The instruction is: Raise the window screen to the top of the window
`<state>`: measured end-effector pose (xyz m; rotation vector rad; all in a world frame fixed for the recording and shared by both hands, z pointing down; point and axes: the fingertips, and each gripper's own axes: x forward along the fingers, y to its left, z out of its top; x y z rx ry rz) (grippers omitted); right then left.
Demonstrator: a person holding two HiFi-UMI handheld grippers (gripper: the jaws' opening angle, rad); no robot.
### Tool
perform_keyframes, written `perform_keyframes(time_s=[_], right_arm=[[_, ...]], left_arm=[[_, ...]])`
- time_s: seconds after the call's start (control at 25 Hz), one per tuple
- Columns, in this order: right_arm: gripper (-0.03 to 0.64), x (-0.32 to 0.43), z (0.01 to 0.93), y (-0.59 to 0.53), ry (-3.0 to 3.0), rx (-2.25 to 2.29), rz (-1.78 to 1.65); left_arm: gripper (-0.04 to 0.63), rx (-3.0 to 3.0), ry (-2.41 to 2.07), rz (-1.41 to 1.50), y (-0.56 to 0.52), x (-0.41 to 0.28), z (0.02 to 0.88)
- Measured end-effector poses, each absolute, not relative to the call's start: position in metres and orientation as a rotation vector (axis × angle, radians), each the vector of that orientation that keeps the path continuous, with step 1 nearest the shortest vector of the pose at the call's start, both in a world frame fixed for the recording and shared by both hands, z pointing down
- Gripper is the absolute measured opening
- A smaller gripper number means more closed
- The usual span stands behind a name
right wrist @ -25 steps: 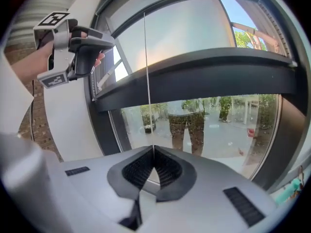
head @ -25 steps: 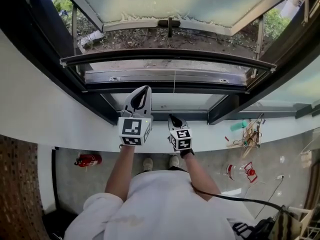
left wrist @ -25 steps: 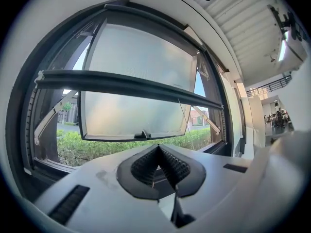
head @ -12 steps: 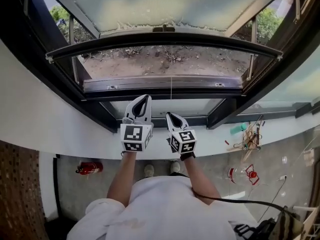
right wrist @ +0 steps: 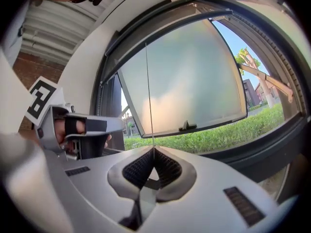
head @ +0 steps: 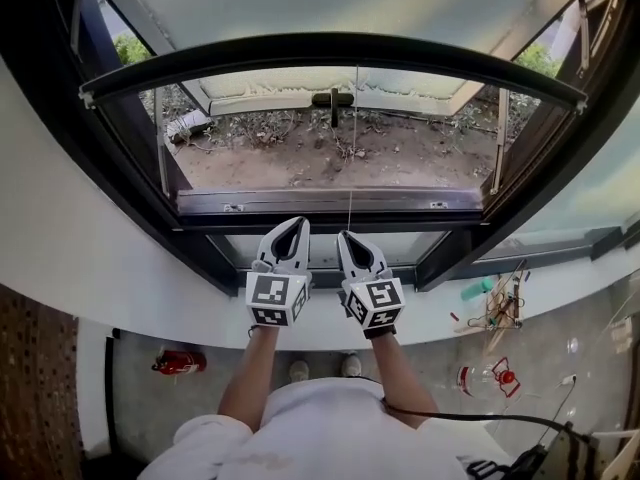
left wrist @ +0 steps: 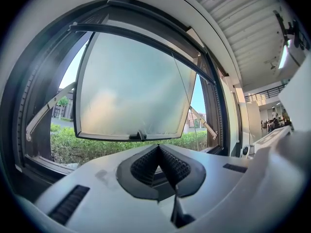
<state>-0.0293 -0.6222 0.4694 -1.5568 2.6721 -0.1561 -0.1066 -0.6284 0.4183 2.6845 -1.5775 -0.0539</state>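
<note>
Head view: right gripper (head: 346,235) fingers clench cord (head: 351,168) under screen bar (head: 330,46); left gripper (head: 299,223) fingers clenched empty.

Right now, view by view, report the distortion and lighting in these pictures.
Head view: the lens bends the screen bar into an arc, dark against bright daylight. Left gripper view: black vignette in the corners, the frosted pane glows evenly. Right gripper view: same vignette; the thin cord reads sharp against the pane.

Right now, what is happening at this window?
A person stands at an open window with a gripper in each hand. The right gripper is shut on the thin pull cord that hangs from the screen's dark bar, which is high in the frame. The left gripper is shut and empty beside it.
</note>
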Motion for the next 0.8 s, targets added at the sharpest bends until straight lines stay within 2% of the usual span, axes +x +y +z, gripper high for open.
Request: perform_keyframes(time_s=[0.44,0.8], right_arm=[[0.002,-0.034,0.374,-0.619,2.585,-1.444,0.032],[0.002,-0.034,0.332,-0.623,2.548,-1.409,0.122]], left_arm=[[0.000,2.744,-1.549,-0.168,-0.633,-0.102,0.376],[0.000,2.757,-1.558,-0.214,-0.640,-0.105,0.360]])
